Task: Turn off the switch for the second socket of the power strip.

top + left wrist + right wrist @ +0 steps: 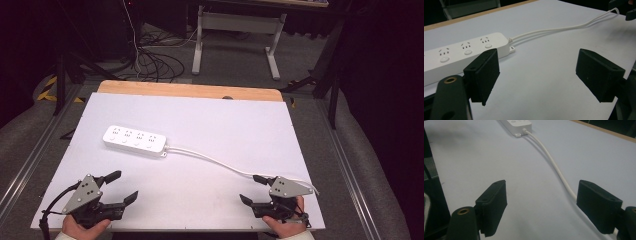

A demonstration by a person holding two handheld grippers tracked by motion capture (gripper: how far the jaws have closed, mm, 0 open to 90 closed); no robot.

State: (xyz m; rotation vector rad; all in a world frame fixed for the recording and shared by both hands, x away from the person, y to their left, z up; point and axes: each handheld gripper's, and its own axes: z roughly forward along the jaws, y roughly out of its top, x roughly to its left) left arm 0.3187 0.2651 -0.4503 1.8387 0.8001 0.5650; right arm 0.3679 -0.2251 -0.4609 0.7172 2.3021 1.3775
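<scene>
A white power strip [135, 140] [461, 53] [517, 124] with several sockets lies on the white table left of centre. Its white cord [215, 160] [564, 28] [554, 167] runs right and toward the near right corner. My left gripper [123, 186] [537, 75] rests at the near left edge, open and empty, its jaws pointing right, short of the strip. At the near right edge my right gripper [251, 188] [541, 206] is open, pointing left. The cord passes behind its far jaw, hidden there, and nothing is pinched.
The white table top [200, 125] has a wooden strip [190, 90] along its far edge. Beyond it on the floor are a tangle of cables [155, 62] and a white desk frame [235, 35]. Metal rails [350, 165] run along both sides.
</scene>
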